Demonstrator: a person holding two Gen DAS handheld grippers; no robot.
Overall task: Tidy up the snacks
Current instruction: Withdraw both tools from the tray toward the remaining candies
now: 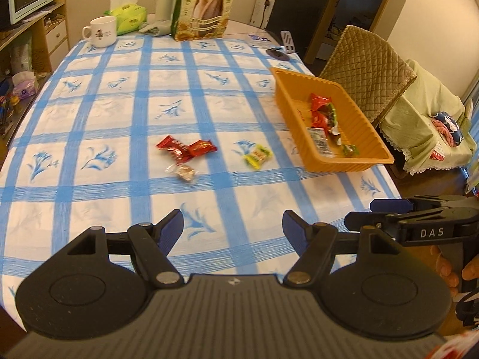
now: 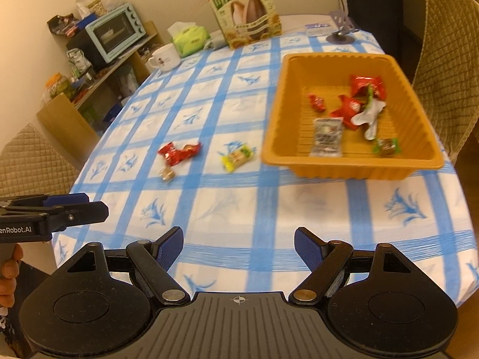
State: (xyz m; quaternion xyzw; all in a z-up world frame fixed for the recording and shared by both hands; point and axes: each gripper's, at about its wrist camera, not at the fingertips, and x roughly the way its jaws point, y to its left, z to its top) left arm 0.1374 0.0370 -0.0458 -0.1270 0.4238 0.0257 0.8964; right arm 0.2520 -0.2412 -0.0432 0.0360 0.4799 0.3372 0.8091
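A table under a white cloth with a blue check and blue flower print [image 1: 119,113] fills both views. Toward its right side sits a rectangular orange ribbed plastic tray [image 2: 353,161], holding several wrapped snacks: crumpled red packets [image 2: 366,86], a clear packet with dark print [image 2: 326,137] and a small green-ended sweet [image 2: 387,146]. At the far edge stands a tall green sunflower-seed bag [image 1: 206,6], with a white mug [image 1: 101,31] and a green tissue pack [image 1: 130,18] to its left.

The left gripper [image 1: 233,224] hangs over the near edge of the cloth, jaws spread wide with nothing between them. The right gripper [image 2: 239,242] is alongside it, likewise spread and empty.

Loose on the cloth, left of the tray, lie two red-wrapped snacks touching each other [image 1: 185,148], a yellow-green wrapped sweet [image 1: 257,155] nearer the tray, and a small clear-wrapped brown candy [image 1: 184,172] just in front of the red pair.
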